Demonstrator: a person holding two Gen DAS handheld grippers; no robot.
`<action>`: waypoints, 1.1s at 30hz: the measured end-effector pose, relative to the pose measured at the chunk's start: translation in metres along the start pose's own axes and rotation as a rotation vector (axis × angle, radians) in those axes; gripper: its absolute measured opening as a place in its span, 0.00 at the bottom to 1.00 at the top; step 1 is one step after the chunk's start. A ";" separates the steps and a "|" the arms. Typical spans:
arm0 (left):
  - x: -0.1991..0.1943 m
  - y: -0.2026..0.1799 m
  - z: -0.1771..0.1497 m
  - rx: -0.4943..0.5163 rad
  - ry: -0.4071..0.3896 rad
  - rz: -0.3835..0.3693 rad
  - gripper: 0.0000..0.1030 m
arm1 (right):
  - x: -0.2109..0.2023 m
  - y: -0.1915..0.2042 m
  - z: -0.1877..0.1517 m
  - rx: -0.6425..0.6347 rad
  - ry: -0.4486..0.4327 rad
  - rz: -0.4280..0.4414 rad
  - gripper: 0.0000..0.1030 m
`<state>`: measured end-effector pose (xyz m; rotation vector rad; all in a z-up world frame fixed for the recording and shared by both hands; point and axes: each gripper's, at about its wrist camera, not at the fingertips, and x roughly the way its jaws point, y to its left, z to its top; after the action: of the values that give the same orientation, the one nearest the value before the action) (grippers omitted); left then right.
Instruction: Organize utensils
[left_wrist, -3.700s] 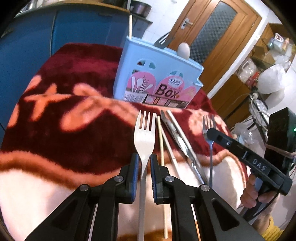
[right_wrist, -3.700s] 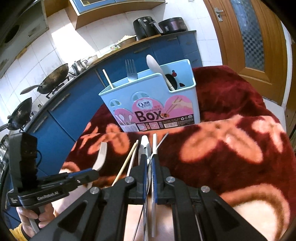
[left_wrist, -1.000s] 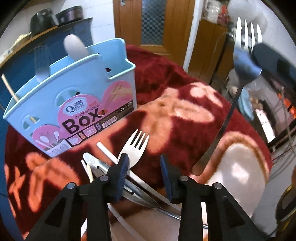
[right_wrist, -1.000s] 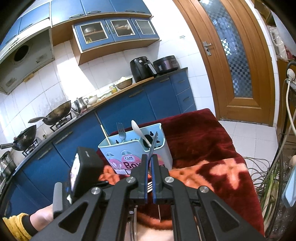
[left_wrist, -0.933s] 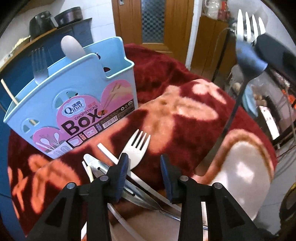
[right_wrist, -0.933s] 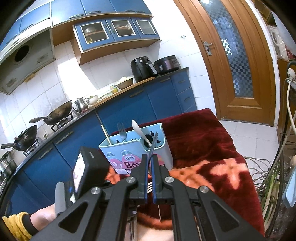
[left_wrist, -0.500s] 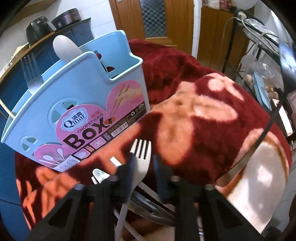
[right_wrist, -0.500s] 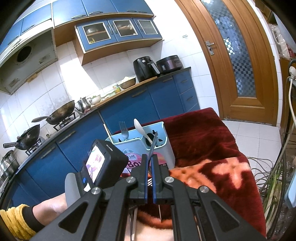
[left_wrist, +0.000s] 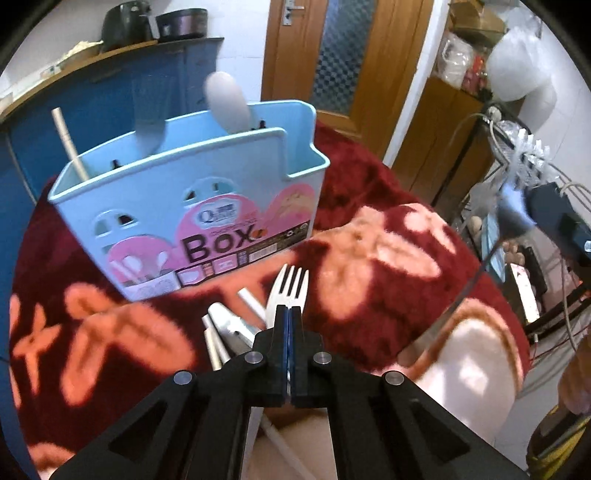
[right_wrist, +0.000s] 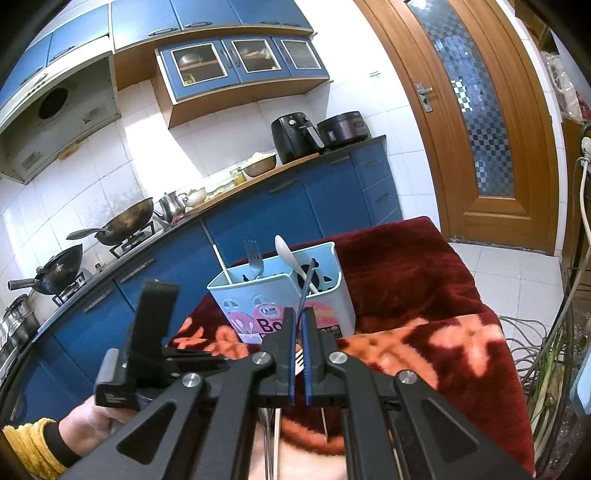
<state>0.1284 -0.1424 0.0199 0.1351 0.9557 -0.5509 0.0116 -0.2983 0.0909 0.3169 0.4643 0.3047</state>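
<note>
Left claw (left_wrist: 290, 314) grips white fork (left_wrist: 290, 286) over red blanket (left_wrist: 388, 229), probably a kitchen table.

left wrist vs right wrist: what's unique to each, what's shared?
Left wrist only: left tongs shut on the white fork, loose utensils on the blanket, a cluttered rack.
Right wrist only: woks, wall cabinets, right tongs shut on a dark fork handle.
Both: blue utensil box, red blanket, door, air fryer.

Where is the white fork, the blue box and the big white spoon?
white fork (left_wrist: 290, 286), left wrist view, on its tines.
blue box (left_wrist: 177, 192), left wrist view, on its front wall.
white spoon (left_wrist: 225, 99), left wrist view, on its bowl.
</note>
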 end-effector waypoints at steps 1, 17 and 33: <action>0.000 0.002 0.000 -0.006 0.017 -0.005 0.01 | 0.001 0.001 0.000 0.002 0.002 0.001 0.04; 0.024 0.001 0.004 0.098 0.193 0.070 0.07 | 0.007 -0.001 -0.003 0.012 0.029 0.003 0.04; 0.001 0.023 -0.004 -0.041 0.071 -0.037 0.05 | 0.068 -0.043 -0.010 0.153 0.287 -0.115 0.11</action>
<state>0.1372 -0.1220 0.0136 0.1005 1.0398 -0.5634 0.0740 -0.3109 0.0398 0.3963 0.7877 0.2030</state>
